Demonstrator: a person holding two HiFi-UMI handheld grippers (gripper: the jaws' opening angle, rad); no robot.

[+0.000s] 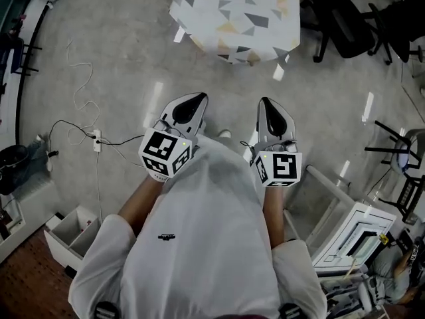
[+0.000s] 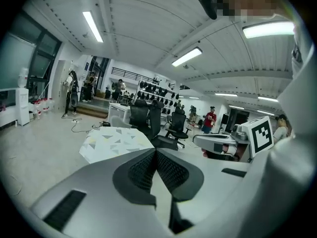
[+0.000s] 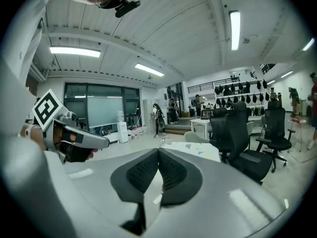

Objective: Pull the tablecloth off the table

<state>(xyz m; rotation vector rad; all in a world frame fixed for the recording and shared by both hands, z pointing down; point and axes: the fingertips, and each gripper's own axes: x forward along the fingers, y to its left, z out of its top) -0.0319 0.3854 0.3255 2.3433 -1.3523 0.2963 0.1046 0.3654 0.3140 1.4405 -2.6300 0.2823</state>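
A person stood on a grey floor (image 1: 119, 58), looking down, with a gripper in each hand held close to the chest. The left gripper (image 1: 198, 100) had its jaws clenched tight, ribbed pads meeting in a thin seam with nothing between them. The right gripper (image 1: 266, 103) was the same: jaws pressed together and empty. The two grippers sat side by side, apart from each other, both aimed forward.

The cloth (image 1: 236, 18), white with scattered grey, tan and dark triangles, lay well ahead of both sets of jaws, beyond their tips and between their lines of aim. It draped fully over the worktop, hiding the top and hanging down its sides, so no bare worktop surface showed. Bare floor separated it from the jaws. Black chairs (image 1: 345, 25) stood beyond and to the right of the right jaws. A thin cable (image 1: 80, 98) trailed on the floor off to the left of the left jaws.

The task appeared not to have started. Nothing was gripped, and the cloth looked smooth and undisturbed. Everything remained to do: close the gap to the worktop, part the jaws, take hold of the near hanging edge, and draw the cloth clear.
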